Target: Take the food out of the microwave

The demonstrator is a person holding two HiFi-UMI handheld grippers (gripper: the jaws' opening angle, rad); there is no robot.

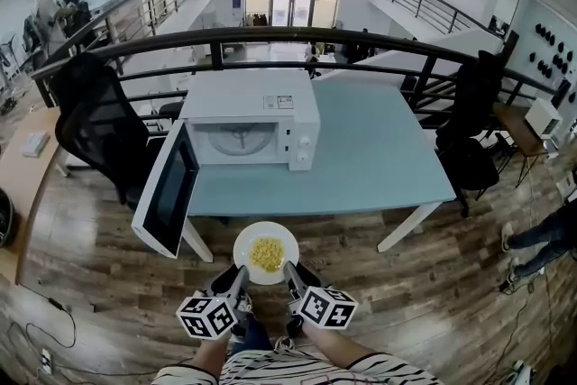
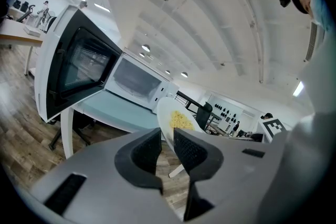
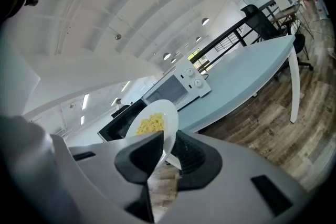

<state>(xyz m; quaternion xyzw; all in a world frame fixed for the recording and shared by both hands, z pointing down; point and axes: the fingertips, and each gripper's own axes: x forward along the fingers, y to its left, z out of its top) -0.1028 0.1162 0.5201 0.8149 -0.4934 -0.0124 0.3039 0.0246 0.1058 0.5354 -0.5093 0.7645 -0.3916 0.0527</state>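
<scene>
A white plate (image 1: 244,242) with a heap of yellow food (image 1: 265,253) hangs in the air over the wooden floor, just in front of the table's near edge. My left gripper (image 1: 242,271) is shut on its near left rim and my right gripper (image 1: 288,269) on its near right rim. In the left gripper view the plate (image 2: 166,109) stands edge-on between the pads of the left gripper (image 2: 167,137). In the right gripper view the plate (image 3: 171,112) is likewise pinched by the right gripper (image 3: 166,140). The white microwave (image 1: 252,116) stands open, its cavity showing only the turntable.
The microwave door (image 1: 168,194) swings out to the left past the edge of the pale blue table (image 1: 379,153). Black office chairs (image 1: 95,126) stand left and right of the table. A black railing (image 1: 270,36) runs behind it. A person's legs (image 1: 532,239) show at right.
</scene>
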